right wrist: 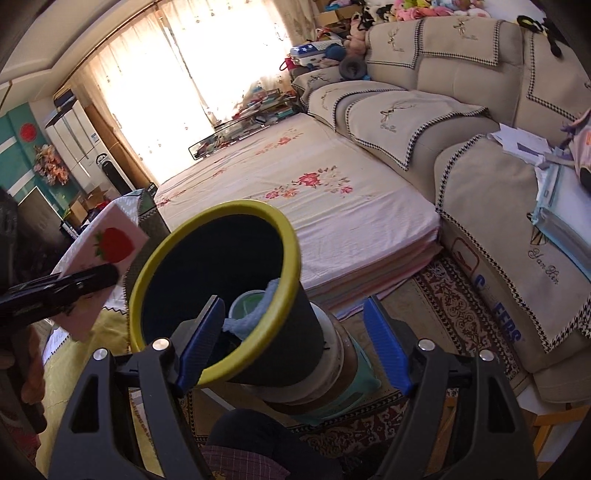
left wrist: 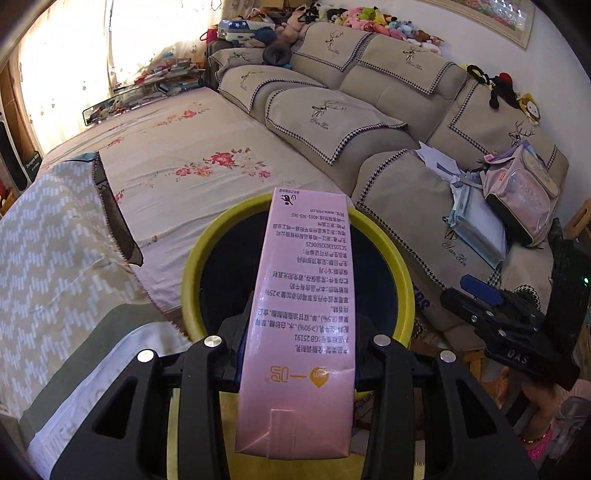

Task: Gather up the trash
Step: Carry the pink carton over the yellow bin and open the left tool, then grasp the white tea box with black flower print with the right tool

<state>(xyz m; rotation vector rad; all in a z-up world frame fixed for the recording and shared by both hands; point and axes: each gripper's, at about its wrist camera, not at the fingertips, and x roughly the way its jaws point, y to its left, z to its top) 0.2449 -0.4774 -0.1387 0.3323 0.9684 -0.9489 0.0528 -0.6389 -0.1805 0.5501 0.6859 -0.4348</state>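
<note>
Daylight blasting through curtained window point(right wrist: 177, 74) far ahead-left of both grippers, blown out white, glare washing nearby stuff. Sofa point(left wrist: 388, 92) ahead-right evenly lit, soft shadows. Bin point(right wrist: 218, 280) interior nearly black. Pink carton point(left wrist: 303, 295) up close sharp, print readable. Heavy fisheye bend, dark vignette in corners.

A lived-in family living room was seen: a beige sectional sofa point(left wrist: 369, 107) draped in deer-embroidered covers, a row of plush toys point(left wrist: 373, 20) along its back, a pink school backpack point(left wrist: 524, 195) and papers on a seat, a floral-sheeted mattress point(right wrist: 314, 192) beside it, a patterned rug point(right wrist: 458, 306), and sunlit sheer curtains point(right wrist: 177, 74) at the window.
</note>
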